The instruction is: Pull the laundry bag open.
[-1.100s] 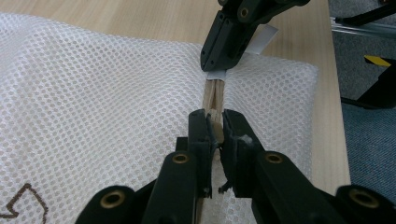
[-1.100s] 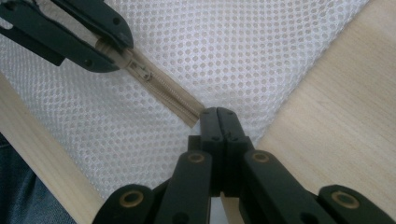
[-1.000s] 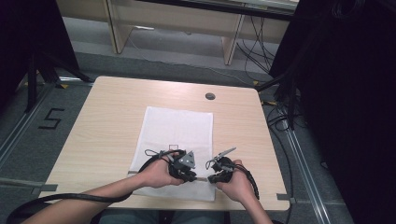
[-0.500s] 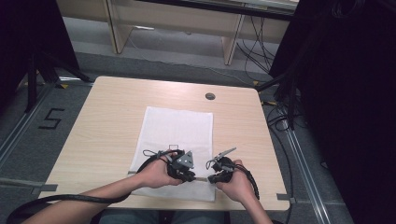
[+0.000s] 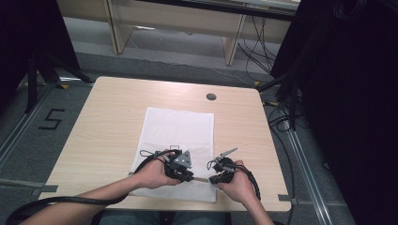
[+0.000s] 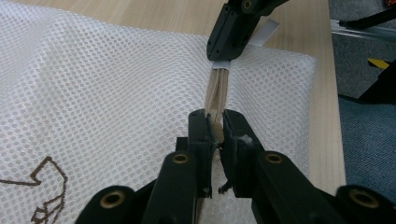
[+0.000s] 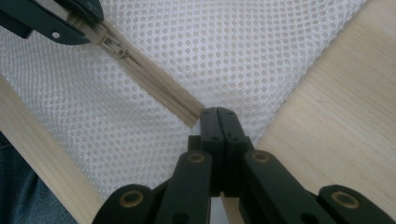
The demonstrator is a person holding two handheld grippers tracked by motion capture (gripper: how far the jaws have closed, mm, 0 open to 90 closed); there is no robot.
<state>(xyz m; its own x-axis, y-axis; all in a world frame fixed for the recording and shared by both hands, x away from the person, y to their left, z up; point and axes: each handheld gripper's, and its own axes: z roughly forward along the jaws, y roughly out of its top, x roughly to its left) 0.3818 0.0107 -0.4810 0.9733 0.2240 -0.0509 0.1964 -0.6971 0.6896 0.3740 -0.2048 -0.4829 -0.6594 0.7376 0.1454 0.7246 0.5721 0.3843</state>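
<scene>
Zipper (image 7: 154, 91) on mesh bag (image 5: 178, 131), near counter (image 5: 108, 122) edge: my left hand-held gripper (image 6: 214, 122) pinches the pull end, right hand-held gripper (image 7: 218, 114) clamps the bag's end; next, slide the pull steadily along the teeth.

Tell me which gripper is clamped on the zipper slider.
The left gripper: its jaws pinch the slider. The right gripper grips the mesh bag at the zipper's end.

A lab: taped floor number (image 5: 50, 119), loose cables (image 5: 272, 117), bare wooden table (image 5: 108, 122).
</scene>
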